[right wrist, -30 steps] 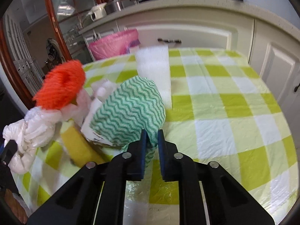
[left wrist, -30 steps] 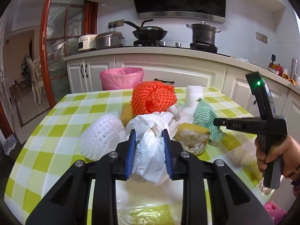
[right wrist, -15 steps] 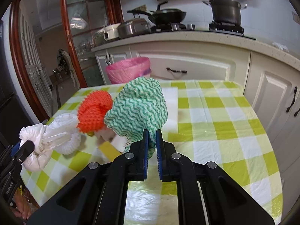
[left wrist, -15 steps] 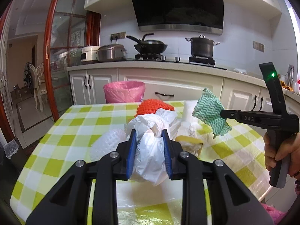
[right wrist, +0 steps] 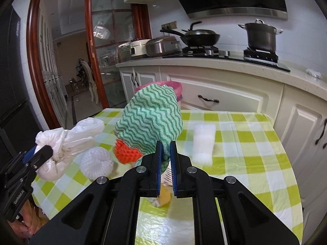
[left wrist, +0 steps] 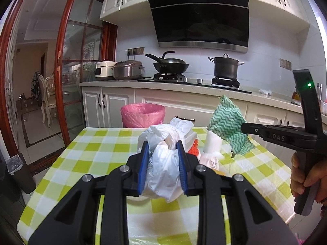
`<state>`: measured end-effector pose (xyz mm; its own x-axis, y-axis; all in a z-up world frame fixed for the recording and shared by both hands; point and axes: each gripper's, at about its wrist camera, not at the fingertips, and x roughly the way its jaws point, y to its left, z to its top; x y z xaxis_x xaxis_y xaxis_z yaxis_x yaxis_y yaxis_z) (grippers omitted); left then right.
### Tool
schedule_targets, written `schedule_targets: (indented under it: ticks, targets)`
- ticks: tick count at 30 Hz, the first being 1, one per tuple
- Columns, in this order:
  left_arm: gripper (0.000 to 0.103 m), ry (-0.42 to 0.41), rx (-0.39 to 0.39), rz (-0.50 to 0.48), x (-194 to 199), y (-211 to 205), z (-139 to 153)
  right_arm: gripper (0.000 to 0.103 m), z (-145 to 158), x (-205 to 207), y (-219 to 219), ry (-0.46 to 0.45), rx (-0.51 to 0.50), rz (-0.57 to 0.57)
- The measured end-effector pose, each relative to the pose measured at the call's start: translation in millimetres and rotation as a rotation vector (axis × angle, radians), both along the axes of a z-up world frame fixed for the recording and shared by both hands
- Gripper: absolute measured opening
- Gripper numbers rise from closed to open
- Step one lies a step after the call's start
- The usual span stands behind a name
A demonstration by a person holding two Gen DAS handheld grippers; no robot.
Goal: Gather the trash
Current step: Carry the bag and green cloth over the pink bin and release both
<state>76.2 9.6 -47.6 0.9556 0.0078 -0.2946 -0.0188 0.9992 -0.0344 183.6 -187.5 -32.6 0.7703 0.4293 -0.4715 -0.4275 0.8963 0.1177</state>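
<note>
Trash pinched aloft: left gripper [left wrist: 162, 161] squeezes plastic bag [left wrist: 163, 175], right gripper [right wrist: 165, 159] cloth [right wrist: 149, 118], hiding bin [right wrist: 178, 87].

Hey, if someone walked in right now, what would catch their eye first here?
Probably the two grippers, each holding trash above the checked table: the left gripper is shut on a white plastic bag, the right gripper on a green wavy cloth. Behind the table stands a pink-lined bin.
</note>
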Motion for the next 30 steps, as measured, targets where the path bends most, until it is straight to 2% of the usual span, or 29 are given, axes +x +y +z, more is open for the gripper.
schedule_targets:
  ticks: [6, 13, 25, 30]
  targets:
    - [0.026, -0.005, 0.0, 0.02, 13.6, 7.7, 1.6, 0.011, 1.7, 2.9, 11.7, -0.004, 0.0, 0.029]
    - [0.026, 0.001, -0.047, 0.032, 56.5, 22.0, 14.8, 0.011, 5.6, 27.6, 31.8, -0.001, 0.006, 0.069]
    - [0.026, -0.005, -0.035, 0.068, 153.0, 46.8, 38.0, 0.011, 37.7, 110.2, 70.2, -0.06, 0.006, 0.101]
    - [0.026, 0.002, -0.01, 0.072, 213.9, 69.9, 54.3, 0.011, 49.7, 172.6, 84.8, -0.059, 0.004, 0.108]
